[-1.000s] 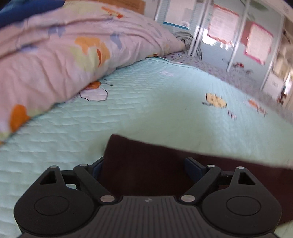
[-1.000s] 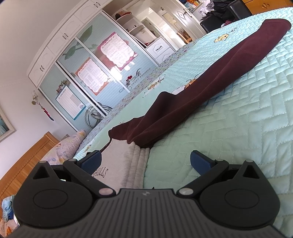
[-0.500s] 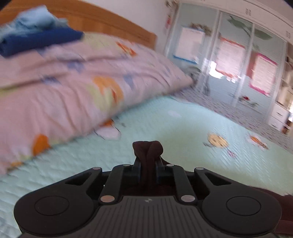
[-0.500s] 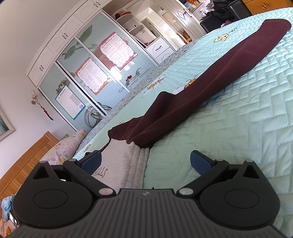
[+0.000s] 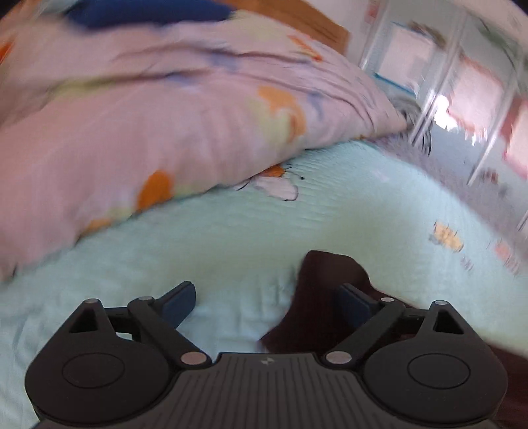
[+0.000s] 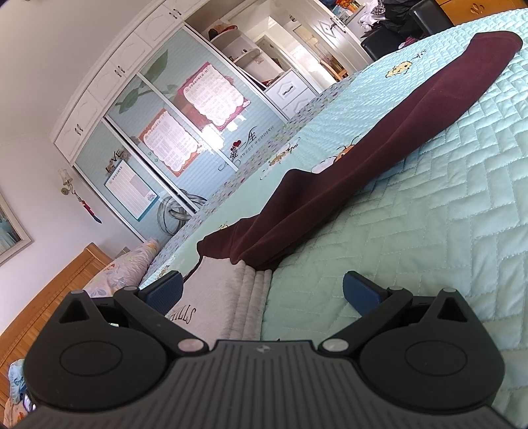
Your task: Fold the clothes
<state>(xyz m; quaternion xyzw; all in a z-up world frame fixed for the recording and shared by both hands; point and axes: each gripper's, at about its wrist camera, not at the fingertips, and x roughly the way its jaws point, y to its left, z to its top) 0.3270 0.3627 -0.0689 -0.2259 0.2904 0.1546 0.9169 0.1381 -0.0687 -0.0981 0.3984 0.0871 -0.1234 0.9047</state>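
Observation:
A long dark maroon garment (image 6: 363, 158) lies stretched across the mint quilted bedspread (image 6: 445, 214). Its near end overlaps a folded grey garment (image 6: 227, 287) with lettering. My right gripper (image 6: 264, 293) stands open low over the grey garment's edge, holding nothing. In the left wrist view a bunched end of the maroon garment (image 5: 326, 280) lies on the bedspread (image 5: 231, 231). It sits between the jaws, close to the right finger. My left gripper (image 5: 267, 303) is opening, and its pads do not press the cloth.
A big pink flowered pillow (image 5: 148, 125) lies right ahead of the left gripper, with blue cloth (image 5: 148, 10) on it and a wooden headboard (image 5: 297, 19) behind. A wardrobe with sliding doors (image 6: 184, 132) stands beyond the bed's far edge.
Half a second ago the left gripper was shut on a pinch of maroon cloth. It has now opened and let go, and its view has shifted. The right gripper has not moved.

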